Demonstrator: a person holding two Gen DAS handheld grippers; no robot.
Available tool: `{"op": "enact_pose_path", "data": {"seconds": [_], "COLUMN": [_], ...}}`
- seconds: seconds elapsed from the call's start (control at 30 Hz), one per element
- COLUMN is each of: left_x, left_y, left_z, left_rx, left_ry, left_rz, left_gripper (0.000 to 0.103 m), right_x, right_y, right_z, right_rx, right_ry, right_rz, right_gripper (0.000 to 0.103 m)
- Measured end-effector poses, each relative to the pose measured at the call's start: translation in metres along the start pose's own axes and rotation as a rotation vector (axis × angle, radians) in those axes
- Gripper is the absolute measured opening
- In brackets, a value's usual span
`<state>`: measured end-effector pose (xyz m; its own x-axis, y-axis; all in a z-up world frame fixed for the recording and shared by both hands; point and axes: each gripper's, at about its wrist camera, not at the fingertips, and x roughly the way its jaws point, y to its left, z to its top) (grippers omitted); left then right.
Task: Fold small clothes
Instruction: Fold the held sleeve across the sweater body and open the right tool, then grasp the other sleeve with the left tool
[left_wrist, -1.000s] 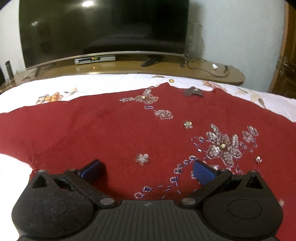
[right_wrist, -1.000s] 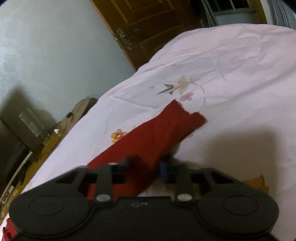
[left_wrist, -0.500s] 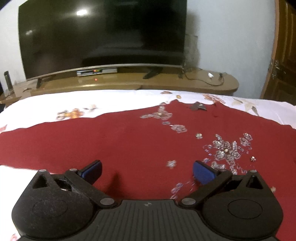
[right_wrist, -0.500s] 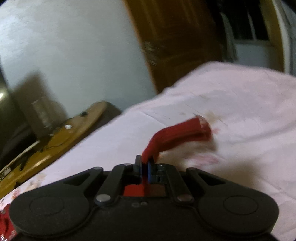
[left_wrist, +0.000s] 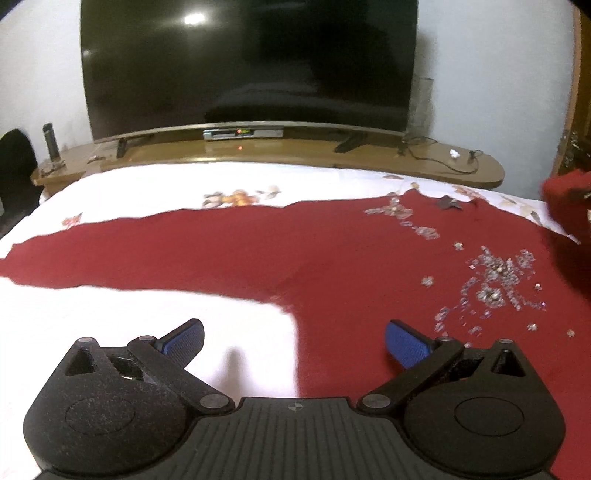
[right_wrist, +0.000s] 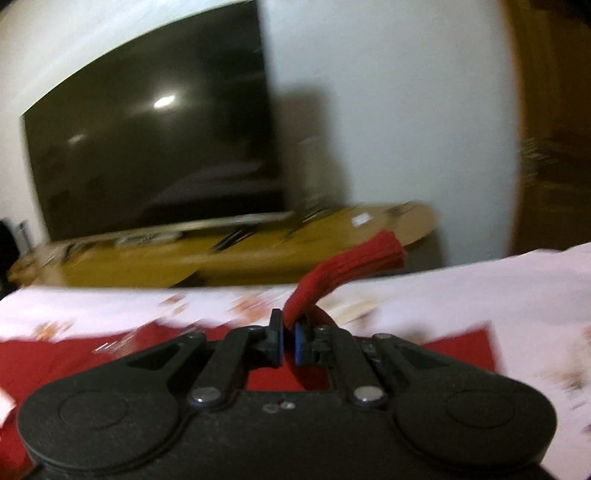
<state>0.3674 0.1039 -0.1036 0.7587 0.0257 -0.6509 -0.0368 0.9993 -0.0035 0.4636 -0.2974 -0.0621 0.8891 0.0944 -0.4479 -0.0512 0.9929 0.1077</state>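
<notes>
A dark red sweater (left_wrist: 332, 266) with beaded flower decoration lies spread on the white bed. Its left sleeve (left_wrist: 110, 258) stretches flat to the left. My left gripper (left_wrist: 293, 341) is open and empty, low over the sweater's side edge below the armpit. My right gripper (right_wrist: 289, 341) is shut on the right sleeve (right_wrist: 347, 264), lifted off the bed with the ribbed cuff sticking out past the fingers. The lifted sleeve shows as a red blur at the right edge of the left wrist view (left_wrist: 567, 206). The right wrist view is motion-blurred.
The white floral bedsheet (left_wrist: 147, 325) covers the bed. Beyond the bed's far edge stands a wooden TV stand (left_wrist: 280, 151) with a large dark TV (left_wrist: 247, 62). A wooden door (right_wrist: 554, 122) is at the far right.
My right gripper closed on the right sleeve, lifted it and swung left toward the sweater body. My left gripper moved left and back, from over the beaded front to the side edge.
</notes>
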Motion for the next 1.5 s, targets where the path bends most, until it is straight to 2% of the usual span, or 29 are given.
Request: {"op": "enact_pose_path", "data": {"seconds": [0.1,0.2,0.23,0.27,0.3,0.33,0.37,0.43,0.53,0.67,0.7,0.73,0.77,0.87,0.97,1.03,1.13,1.3,1.4,1.5], "left_x": [0.000,0.002,0.003,0.004,0.005,0.007,0.010,0.019,0.039,0.073,0.083,0.090,0.102,0.128,0.131,0.129,0.120,0.085,0.075,0.085], "left_y": [0.010,0.016,0.016,0.015,0.014,0.011,0.006,-0.008,-0.042,-0.087,-0.099,-0.107,-0.117,-0.136,-0.159,-0.165,-0.164,-0.140,-0.111,-0.078], "left_z": [-0.005,-0.005,-0.004,-0.001,0.001,0.004,0.008,0.019,0.036,0.057,0.063,0.065,0.069,0.067,0.063,0.065,0.071,0.092,0.100,0.098], "left_rx": [-0.011,-0.024,-0.029,-0.036,-0.041,-0.046,-0.051,-0.055,-0.052,-0.024,-0.013,0.001,0.016,0.033,0.112,0.112,0.092,0.036,0.004,-0.024], "left_ry": [0.015,0.017,0.015,0.012,0.008,0.001,-0.004,-0.010,-0.019,0.008,0.023,0.041,0.085,0.182,0.151,0.125,0.069,-0.020,-0.037,-0.023], "left_rz": [0.010,0.009,0.006,-0.002,-0.011,-0.026,-0.043,-0.103,-0.223,-0.315,-0.330,-0.332,-0.325,-0.265,-0.218,-0.247,-0.248,-0.329,-0.330,-0.278], "left_gripper": [0.103,0.103,0.103,0.103,0.103,0.103,0.103,0.103,0.103,0.103,0.096,0.073,0.066,0.065,0.063,0.012,0.010,0.010,0.010,0.010], "right_x": [0.022,0.045,0.055,0.060,0.055,0.044,0.032,0.008,-0.023,-0.047,-0.053,-0.058,-0.060,-0.066,-0.064,-0.064,-0.066,-0.064,-0.058,-0.053], "right_y": [0.050,0.084,0.095,0.106,0.115,0.126,0.129,0.121,0.094,0.049,0.039,0.030,0.020,-0.008,-0.029,-0.040,-0.052,-0.063,-0.065,-0.067], "right_z": [-0.020,-0.045,-0.055,-0.065,-0.074,-0.078,-0.078,-0.075,-0.069,-0.069,-0.070,-0.071,-0.072,-0.080,-0.086,-0.089,-0.092,-0.092,-0.091,-0.093], "right_rx": [-0.063,-0.125,-0.155,-0.187,-0.238,-0.295,-0.313,-0.275,-0.218,-0.117,-0.102,-0.090,-0.079,-0.036,0.021,0.060,0.096,0.106,0.113,0.117], "right_ry": [0.071,0.157,0.207,0.247,0.225,0.186,0.153,0.098,0.067,0.084,0.086,0.085,0.086,0.084,0.085,0.086,0.089,0.096,0.111,0.128], "right_rz": [0.063,0.090,0.125,0.142,0.137,0.135,0.152,0.188,0.130,0.056,0.038,0.021,0.005,-0.037,-0.068,-0.089,-0.112,-0.129,-0.133,-0.134], "right_gripper": [0.007,0.009,0.017,0.034,0.041,0.054,0.054,0.053,0.052,0.052,0.052,0.052,0.052,0.052,0.052,0.052,0.052,0.053,0.053,0.053]}}
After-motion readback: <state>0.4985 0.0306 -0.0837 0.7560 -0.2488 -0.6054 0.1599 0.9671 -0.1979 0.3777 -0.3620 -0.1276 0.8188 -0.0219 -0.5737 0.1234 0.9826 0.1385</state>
